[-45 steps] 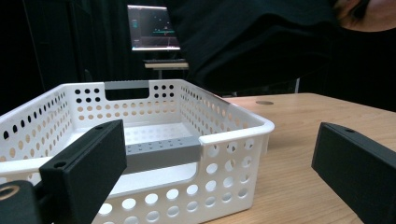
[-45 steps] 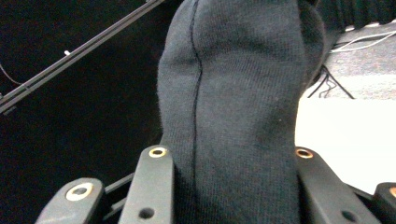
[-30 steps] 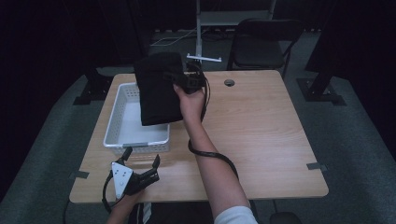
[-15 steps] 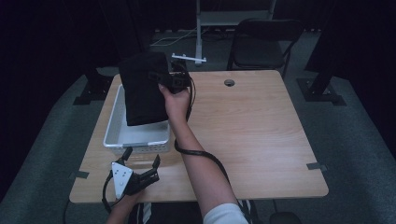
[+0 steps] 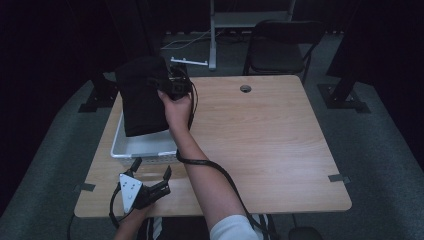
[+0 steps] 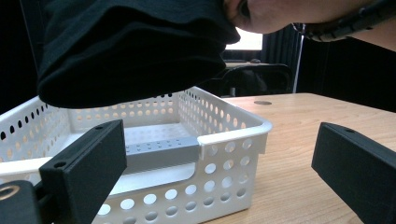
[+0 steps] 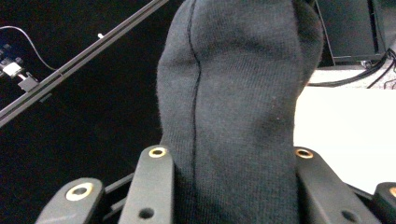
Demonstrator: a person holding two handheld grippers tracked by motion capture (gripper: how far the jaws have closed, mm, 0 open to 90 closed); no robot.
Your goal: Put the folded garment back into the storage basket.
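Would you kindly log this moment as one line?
right claw: shut on black cloth | cloth: above white basket | left claw: open, on table

A light wood tabletop (image 5: 270, 150) stands on grey carpet (image 5: 380, 135) in a dark room. Near its far edge, toward twelve o'clock, a round cable hole (image 5: 245, 88) is cut through the top. Beyond that edge, at about one o'clock, a black folding chair (image 5: 282, 50) faces the tabletop. Just left of the chair a pale metal stand (image 5: 214, 35) rises from the floor, with a white bar (image 5: 189, 62) lying at its foot. Tape marks sit at the near corners: one at four o'clock (image 5: 339, 178), another at eight o'clock (image 5: 85, 187).
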